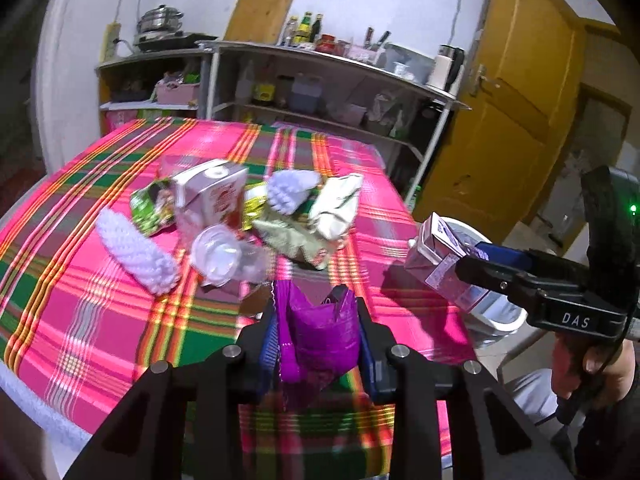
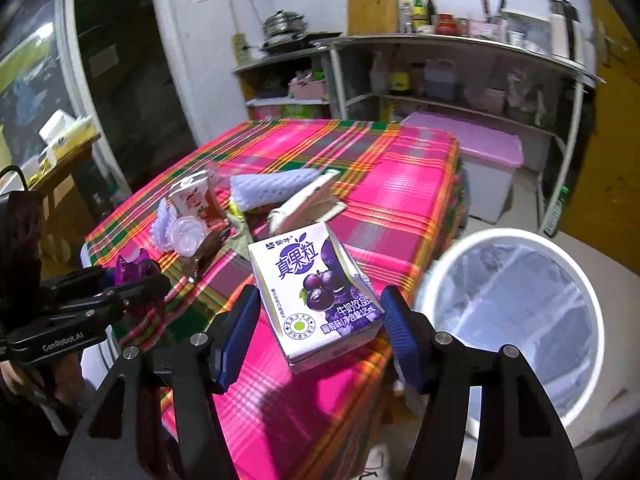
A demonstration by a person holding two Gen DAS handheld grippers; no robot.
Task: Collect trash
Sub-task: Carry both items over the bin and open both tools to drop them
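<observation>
Jaws of the right gripper (image 2: 316, 320) clamp the purple milk carton (image 2: 316, 292) between them.

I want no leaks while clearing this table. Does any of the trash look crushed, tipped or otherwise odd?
No spill shows. The purple milk carton in the right gripper sits tilted, its top corner dented. On the plaid tablecloth, a clear plastic cup lies on its side beside the red carton.

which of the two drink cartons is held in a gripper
The purple grape milk carton, clamped in the right gripper beside the white bin. The red-and-white carton lies loose in the pile on the tablecloth.
</observation>
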